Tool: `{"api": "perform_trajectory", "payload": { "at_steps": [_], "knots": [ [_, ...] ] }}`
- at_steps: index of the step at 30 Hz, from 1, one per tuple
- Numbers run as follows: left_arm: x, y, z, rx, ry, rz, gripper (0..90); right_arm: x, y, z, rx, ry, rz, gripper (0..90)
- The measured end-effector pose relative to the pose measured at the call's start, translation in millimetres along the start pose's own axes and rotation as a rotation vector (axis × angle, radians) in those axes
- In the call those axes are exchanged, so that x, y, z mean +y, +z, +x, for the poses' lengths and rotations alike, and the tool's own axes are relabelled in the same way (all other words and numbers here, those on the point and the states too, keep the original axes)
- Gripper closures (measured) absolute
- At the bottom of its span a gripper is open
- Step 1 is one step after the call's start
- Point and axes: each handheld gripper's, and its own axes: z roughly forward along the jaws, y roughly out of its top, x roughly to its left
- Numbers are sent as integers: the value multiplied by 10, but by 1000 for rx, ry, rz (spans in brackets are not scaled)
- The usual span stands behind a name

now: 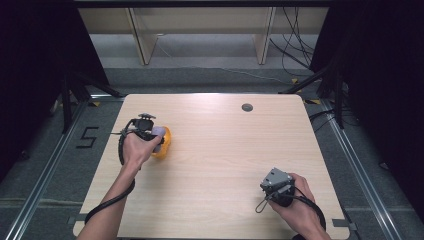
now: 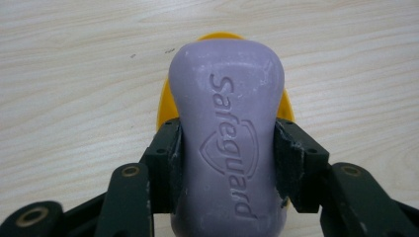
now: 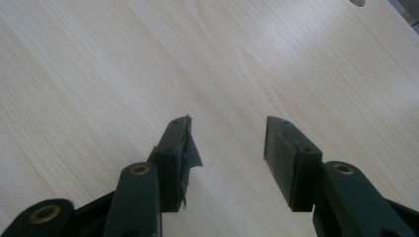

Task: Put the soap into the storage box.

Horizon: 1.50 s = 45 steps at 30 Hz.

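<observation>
Wooden table (image 1: 220,145), left gripper (image 2: 227,148) clamping purple soap bar (image 2: 227,133) over yellow dish (image 2: 165,101), right gripper (image 3: 227,143) parted, resting near front edge.

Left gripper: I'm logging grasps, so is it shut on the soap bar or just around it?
Shut on it: the left gripper has both pads pressed against the purple soap bar's sides, above a yellow dish.

The lilac soap bar (image 2: 227,148) carried the pressed-in brand name "Safeguard", running lengthwise above a shield emblem. On the grey floor (image 1: 45,165) left of the bench, a black taped figure "5" (image 1: 88,136) was readable
</observation>
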Motion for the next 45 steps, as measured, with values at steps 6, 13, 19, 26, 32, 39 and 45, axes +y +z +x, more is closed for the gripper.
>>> {"api": "perform_trajectory", "payload": {
  "at_steps": [6, 13, 19, 26, 32, 39, 45],
  "knots": [
    [3, 30, -15, 11, -22, 13, 491, 1, 0, 3, 0, 6, 3, 541],
    [10, 65, -9, 16, -31, 12, 491, 2, -2, 3, 4, 6, 4, 541],
    [25, 111, -9, 18, -43, 14, 491, 0, 9, -6, 10, -20, -3, 540],
    [27, 162, -8, 18, -55, 22, 491, 2, 8, -10, 5, -33, -6, 540],
    [30, 191, -20, 16, -59, 29, 490, 0, 12, 3, 8, -14, -6, 540],
    [17, 251, -20, 12, -66, 25, 490, -1, 5, 16, 7, 2, 0, 538],
    [26, 259, -2, 12, -35, 53, 489, -1, 4, 19, 9, 4, 4, 538]
  ]
}}
